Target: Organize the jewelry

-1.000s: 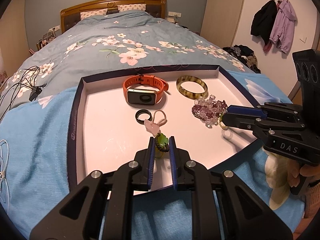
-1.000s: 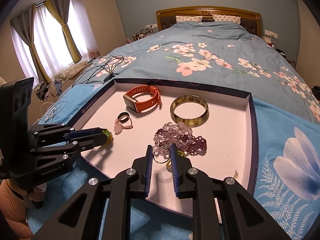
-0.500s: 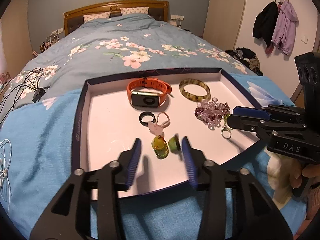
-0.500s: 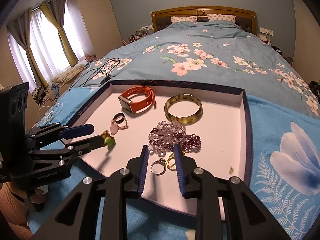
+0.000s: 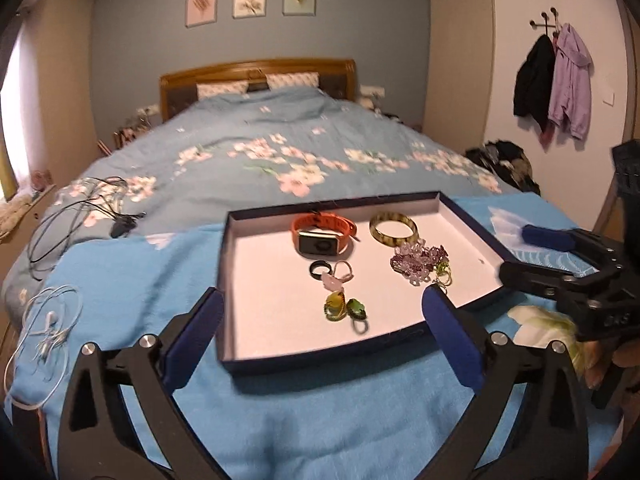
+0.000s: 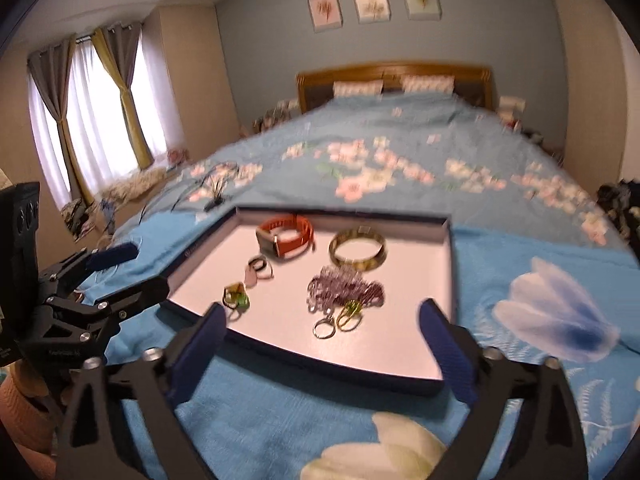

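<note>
A dark blue tray (image 5: 320,360) with a white floor lies on the blue bedspread. In it are an orange smartwatch (image 5: 320,240), a green-brown bangle (image 5: 394,230), purple beads (image 5: 418,260), a black ring (image 5: 320,269) and green pendants (image 5: 344,307). A silver ring (image 6: 325,327) and a gold ring (image 6: 348,314) lie near the tray's (image 6: 400,344) front. My left gripper (image 5: 322,300) hangs before the tray's near edge, jaws opening wide, holding nothing. My right gripper (image 6: 323,310) is likewise opening and empty; it also shows at the tray's right corner (image 5: 516,254).
Black cables (image 5: 80,208) and a white earphone cord (image 5: 48,320) lie on the bed to the tray's left. The wooden headboard (image 5: 256,76) is far behind. Coats (image 5: 552,84) hang on the right wall. A curtained window (image 6: 100,120) is on the left.
Both grippers went from nearly shut to wide open and drew back and up from the tray. The green pendants and the two rings now lie free on the tray floor.
</note>
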Demonstrator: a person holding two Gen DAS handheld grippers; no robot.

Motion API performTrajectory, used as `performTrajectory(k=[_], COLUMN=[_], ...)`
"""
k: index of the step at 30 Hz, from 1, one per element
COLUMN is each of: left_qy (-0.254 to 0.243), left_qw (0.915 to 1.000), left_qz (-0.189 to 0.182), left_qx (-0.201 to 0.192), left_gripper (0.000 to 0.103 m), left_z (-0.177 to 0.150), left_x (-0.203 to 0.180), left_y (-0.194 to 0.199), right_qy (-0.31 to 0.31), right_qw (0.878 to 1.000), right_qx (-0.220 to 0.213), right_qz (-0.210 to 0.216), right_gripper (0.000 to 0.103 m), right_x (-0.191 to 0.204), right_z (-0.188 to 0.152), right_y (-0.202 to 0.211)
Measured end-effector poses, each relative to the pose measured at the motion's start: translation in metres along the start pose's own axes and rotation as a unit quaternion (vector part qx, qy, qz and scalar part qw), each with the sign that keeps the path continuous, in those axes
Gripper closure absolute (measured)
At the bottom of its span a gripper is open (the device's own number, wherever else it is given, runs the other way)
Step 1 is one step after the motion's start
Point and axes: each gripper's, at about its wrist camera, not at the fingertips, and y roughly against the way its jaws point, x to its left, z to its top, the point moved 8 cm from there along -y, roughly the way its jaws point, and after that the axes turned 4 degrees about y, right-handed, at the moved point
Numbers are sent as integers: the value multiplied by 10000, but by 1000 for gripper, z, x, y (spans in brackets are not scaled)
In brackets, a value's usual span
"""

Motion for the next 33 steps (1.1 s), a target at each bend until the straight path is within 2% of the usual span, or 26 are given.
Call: performTrajectory(k=[7, 12, 15, 33], left_qy=[138, 259, 348, 289], left_qw=[9969, 9910, 9896, 9856], left_qz=[142, 195, 269, 520], left_qx=[-768, -1298, -1367, -1581], left_gripper=[6, 6, 6, 6], left_z=[1, 7, 5, 0], left_x=[-1, -5, -5, -6], left_y=[51, 81, 89, 113], right_qy=[165, 321, 315, 77], right_qw=[9962, 9917, 9894, 9913], right_qx=[-782, -1098, -1298, -1228], right_qz=[-347, -588, -570, -457], right_gripper=[7, 7, 7, 7], right_x=[13, 23, 26, 28], right_z=[7, 6, 5, -2], right_y=[42, 60, 68, 75])
